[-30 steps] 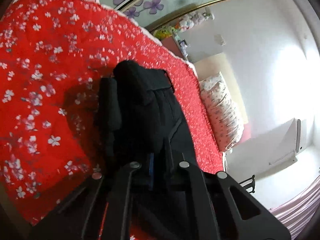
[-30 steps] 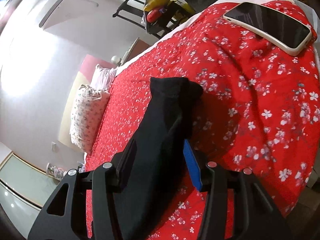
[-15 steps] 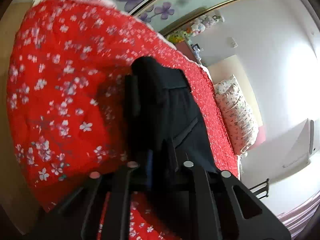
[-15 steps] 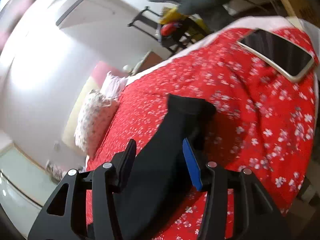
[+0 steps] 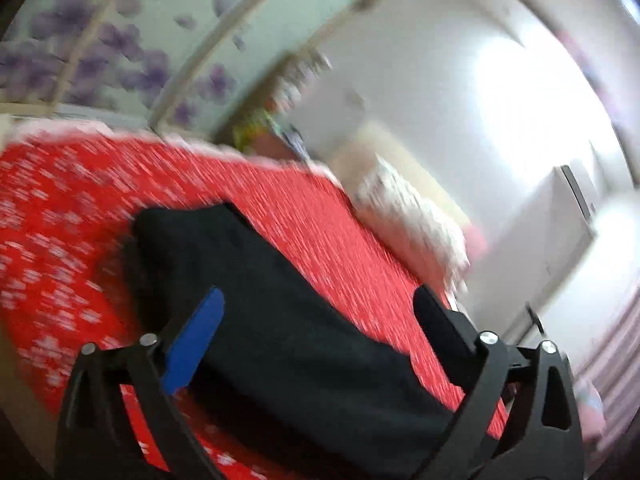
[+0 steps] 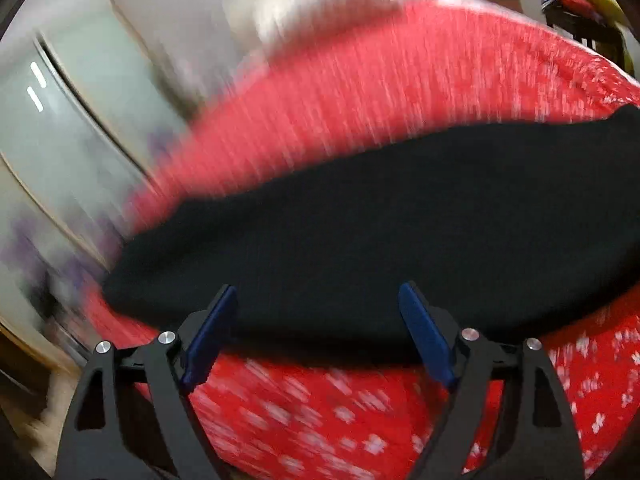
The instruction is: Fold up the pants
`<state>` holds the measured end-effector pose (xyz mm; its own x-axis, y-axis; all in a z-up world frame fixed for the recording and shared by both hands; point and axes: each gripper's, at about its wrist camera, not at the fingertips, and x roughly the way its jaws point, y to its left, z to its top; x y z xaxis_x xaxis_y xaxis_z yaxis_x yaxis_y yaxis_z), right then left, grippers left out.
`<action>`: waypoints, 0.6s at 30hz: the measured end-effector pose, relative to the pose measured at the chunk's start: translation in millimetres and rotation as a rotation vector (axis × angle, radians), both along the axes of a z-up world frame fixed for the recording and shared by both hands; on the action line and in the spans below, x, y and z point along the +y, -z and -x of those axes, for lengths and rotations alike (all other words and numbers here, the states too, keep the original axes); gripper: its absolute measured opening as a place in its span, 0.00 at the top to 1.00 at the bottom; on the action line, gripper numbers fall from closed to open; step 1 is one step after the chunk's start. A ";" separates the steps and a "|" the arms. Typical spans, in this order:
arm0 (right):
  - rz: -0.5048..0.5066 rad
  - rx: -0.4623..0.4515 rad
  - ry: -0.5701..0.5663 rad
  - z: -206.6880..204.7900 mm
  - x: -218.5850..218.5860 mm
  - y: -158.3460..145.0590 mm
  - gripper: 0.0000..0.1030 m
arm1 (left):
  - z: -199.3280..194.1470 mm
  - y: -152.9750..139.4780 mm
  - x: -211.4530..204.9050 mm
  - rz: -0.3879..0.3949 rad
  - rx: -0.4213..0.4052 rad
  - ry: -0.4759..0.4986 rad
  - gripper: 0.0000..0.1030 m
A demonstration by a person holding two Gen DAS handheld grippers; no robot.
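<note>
Left wrist view, nearest first: left gripper (image 5: pixel 316 312) with jaws spread wide, having just been opening; blue-padded finger (image 5: pixel 192 348) at 7 o'clock, plain black finger (image 5: pixel 440 320) at 4 o'clock. Folded black fabric pants (image 5: pixel 280 320) lying between and beyond the two fingers, running from 5 o'clock up to a squared end at about 9 o'clock. Appears released, no pad pressing on the cloth, though blur makes the left pad's edge hard to judge. Flat, dark, no pattern readable. Under it, red quilted bedspread with small white flowers (image 5: pixel 60 240). Farther off at 3 o'clock, a pale flowered pillow (image 5: pixel 408 216); beyond, at 11 o'clock, a glass wardrobe door with purple blossoms (image 5: pixel 120 52).

Right wrist view, nearest first: right gripper (image 6: pixel 318 320) likewise parted wide, jaws having just been opening; both blue pads (image 6: pixel 208 336) clear of the cloth, at 7 and 5 o'clock. Same pants (image 6: pixel 380 232) just ahead of the fingertips, stretched as a long dark band from 8 o'clock across to 3 o'clock, resting on the bedspread (image 6: pixel 340 412). Lower hem edge crossing between the tips, not clamped. Heavy motion blur everywhere; seams or waistband not to be made out. Far at 1 o'clock, a dark rack with yellow and red items (image 6: pixel 584 12).
</note>
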<state>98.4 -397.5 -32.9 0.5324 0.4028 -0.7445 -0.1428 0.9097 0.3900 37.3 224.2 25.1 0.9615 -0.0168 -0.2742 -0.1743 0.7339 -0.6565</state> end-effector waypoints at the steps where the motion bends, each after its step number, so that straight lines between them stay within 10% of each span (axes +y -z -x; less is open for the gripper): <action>1: 0.060 -0.002 -0.025 0.9 6.7 4.1 0.20 | -9.3 3.9 -2.6 0.007 0.041 0.030 0.05; 6: 0.091 -0.068 0.006 11.6 3.2 -8.6 0.20 | -30.2 28.3 1.0 0.096 0.178 0.070 0.05; 11: 0.040 -0.203 0.414 24.5 -72.6 -26.4 0.20 | -31.6 32.9 -2.2 0.062 0.211 0.067 0.05; 16: -0.072 -0.098 0.730 37.1 -151.1 -1.3 0.21 | -30.9 29.9 -17.7 -0.032 0.260 0.064 0.02; 18: -0.186 -0.054 0.769 42.8 -171.4 12.8 0.36 | -31.2 28.9 -19.8 -0.043 0.271 0.062 0.02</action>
<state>55.6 -568.9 -45.7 0.7453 0.0228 -0.6663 0.4763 0.6811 0.5561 68.5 204.4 -3.9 0.8506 -0.0563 -0.5228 -0.2931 0.7746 -0.5604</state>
